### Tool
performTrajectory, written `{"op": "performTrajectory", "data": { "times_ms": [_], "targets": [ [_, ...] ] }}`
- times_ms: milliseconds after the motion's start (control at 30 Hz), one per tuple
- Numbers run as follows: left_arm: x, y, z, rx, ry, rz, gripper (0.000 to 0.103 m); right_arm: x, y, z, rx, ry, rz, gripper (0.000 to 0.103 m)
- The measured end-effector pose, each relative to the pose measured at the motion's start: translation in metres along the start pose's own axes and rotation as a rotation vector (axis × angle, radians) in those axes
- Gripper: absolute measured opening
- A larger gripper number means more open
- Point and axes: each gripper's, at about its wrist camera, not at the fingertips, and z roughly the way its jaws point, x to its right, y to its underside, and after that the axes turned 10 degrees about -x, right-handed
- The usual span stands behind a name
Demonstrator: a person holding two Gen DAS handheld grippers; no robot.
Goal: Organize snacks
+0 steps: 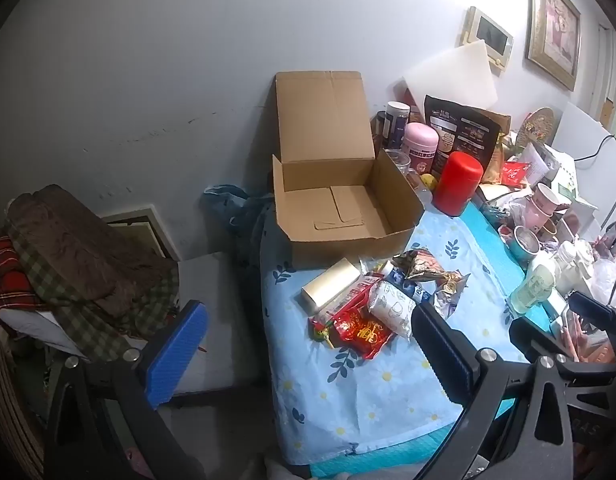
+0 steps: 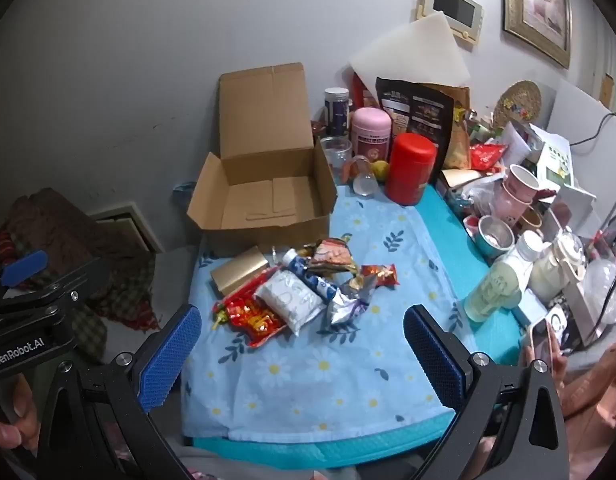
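Observation:
An open, empty cardboard box (image 1: 339, 208) (image 2: 268, 200) stands at the table's far left with its lid up against the wall. In front of it lies a heap of snacks: a gold box (image 1: 331, 288) (image 2: 238, 274), a red packet (image 1: 359, 332) (image 2: 254, 318), a white packet (image 1: 391, 308) (image 2: 292, 300), a blue-and-white tube (image 2: 308, 274) and crumpled foil wrappers (image 1: 423, 268) (image 2: 347, 300). My left gripper (image 1: 304, 354) hovers open before the heap, nothing between its blue pads. My right gripper (image 2: 302, 358) is open too, above the near cloth, empty.
A red canister (image 1: 455, 184) (image 2: 409, 168), pink jar (image 2: 369, 134), black pouch (image 2: 415, 108), cups (image 2: 515, 192) and bottles (image 2: 491, 292) crowd the back and right of the floral cloth (image 2: 308, 380). Folded blankets (image 1: 76, 256) lie left of the table. A hand with a phone (image 2: 541, 344) is at right.

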Motion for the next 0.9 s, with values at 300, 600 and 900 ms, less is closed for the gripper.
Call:
{"op": "performTrajectory", "data": {
  "times_ms": [300,600,900],
  "targets": [
    [0.008,0.003,0.001,-0.001,0.010,0.002,0.103,0.000,0.000,0.001,-0.002,0.000,-0.003,0.103],
    [0.008,0.002,0.001,-0.005,0.026,0.013,0.103,-0.001,-0.002,0.000,0.006,0.012,-0.003,0.103],
    [0.007,0.002,0.000,0.001,0.053,0.025,0.103,0.002,0.000,-0.001,0.016,0.023,0.008,0.103]
  ]
}}
